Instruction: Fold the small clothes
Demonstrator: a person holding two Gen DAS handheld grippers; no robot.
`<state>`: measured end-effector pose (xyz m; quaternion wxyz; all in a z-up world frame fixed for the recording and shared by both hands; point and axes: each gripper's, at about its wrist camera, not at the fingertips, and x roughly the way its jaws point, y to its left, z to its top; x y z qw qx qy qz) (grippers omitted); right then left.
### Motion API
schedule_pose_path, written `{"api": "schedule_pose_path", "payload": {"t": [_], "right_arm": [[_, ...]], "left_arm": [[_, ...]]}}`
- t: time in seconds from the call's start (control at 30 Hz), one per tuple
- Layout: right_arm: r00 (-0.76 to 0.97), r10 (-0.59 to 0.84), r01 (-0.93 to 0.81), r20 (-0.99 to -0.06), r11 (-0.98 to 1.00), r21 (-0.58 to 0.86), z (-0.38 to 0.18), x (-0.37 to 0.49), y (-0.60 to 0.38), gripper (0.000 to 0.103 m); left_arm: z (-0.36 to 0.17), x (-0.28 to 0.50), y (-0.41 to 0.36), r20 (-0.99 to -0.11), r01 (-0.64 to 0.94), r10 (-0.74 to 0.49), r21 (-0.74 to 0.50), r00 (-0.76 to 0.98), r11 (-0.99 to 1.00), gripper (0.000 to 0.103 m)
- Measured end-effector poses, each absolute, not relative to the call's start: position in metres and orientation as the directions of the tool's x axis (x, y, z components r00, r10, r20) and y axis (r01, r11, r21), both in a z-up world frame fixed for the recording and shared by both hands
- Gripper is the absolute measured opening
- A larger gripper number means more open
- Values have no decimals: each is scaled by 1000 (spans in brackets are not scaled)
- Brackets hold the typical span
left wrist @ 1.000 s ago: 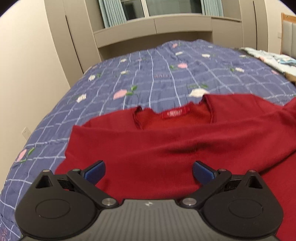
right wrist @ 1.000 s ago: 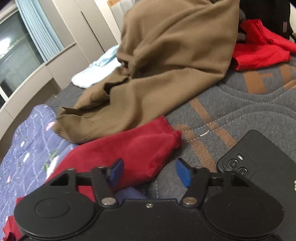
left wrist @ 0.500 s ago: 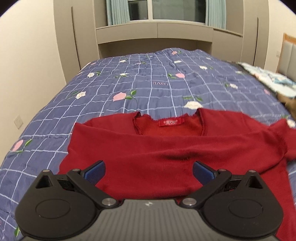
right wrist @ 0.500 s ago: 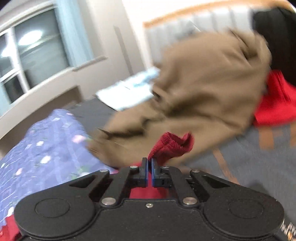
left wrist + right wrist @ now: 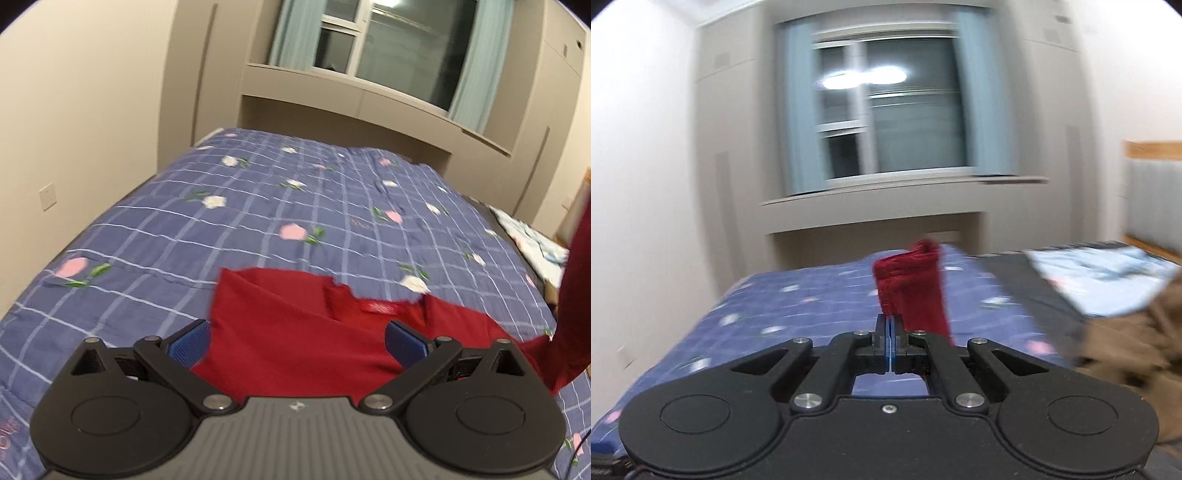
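My right gripper (image 5: 889, 345) pinches the red sweater's sleeve cuff (image 5: 910, 288) thinly, my left gripper (image 5: 295, 341) gapes empty, so a jerk could slip it free.

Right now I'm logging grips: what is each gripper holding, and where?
Right gripper: the red sweater's sleeve, near its cuff. Left gripper: nothing.

A blue floral quilt (image 5: 258, 206) lies below a curtained window (image 5: 391, 48).

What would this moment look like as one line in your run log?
stage: sleeve fold | right gripper: shut on sleeve, lifted | left gripper: open above red sweater | surface: bedspread
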<state>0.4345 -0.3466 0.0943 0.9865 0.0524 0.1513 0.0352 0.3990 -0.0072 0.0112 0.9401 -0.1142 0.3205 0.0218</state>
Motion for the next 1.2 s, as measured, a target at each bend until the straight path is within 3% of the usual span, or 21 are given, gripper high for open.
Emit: {"api": "schedule_pose_path", "payload": {"t": [0.13, 0.33, 0.57, 0.67, 0.8, 1.07, 1.13, 1.2], "right_arm": [[927, 208, -202, -311, 978, 52, 82, 438, -264, 0], [819, 333, -367, -467, 930, 19, 22, 442, -170, 0], [816, 153, -336, -558, 910, -242, -27, 457, -172, 42], [798, 86, -335, -596, 886, -320, -47, 473, -187, 49], [756, 61, -361, -652, 869, -337, -79, 491, -197, 48], [733, 57, -338, -678, 895, -291, -107, 517, -197, 43], [726, 57, -322, -686, 909, -266, -107, 527, -197, 37], [716, 58, -298, -696, 926, -230, -108, 535, -201, 11]], "left_arm": [[10, 395, 27, -606, -166, 2, -214, 796, 963, 103], [-1, 390, 69, -633, -250, 43, -242, 773, 937, 103], [-19, 388, 79, -660, -256, 37, -239, 750, 936, 103], [-31, 392, 71, -676, -241, 7, -253, 737, 937, 103], [-42, 396, 52, -692, -205, -42, -271, 720, 941, 103], [-41, 399, 23, -690, -144, -94, -280, 717, 949, 103], [-40, 399, 18, -692, -142, -100, -285, 715, 948, 103], [-39, 399, 15, -692, -138, -107, -288, 714, 948, 103]]}}
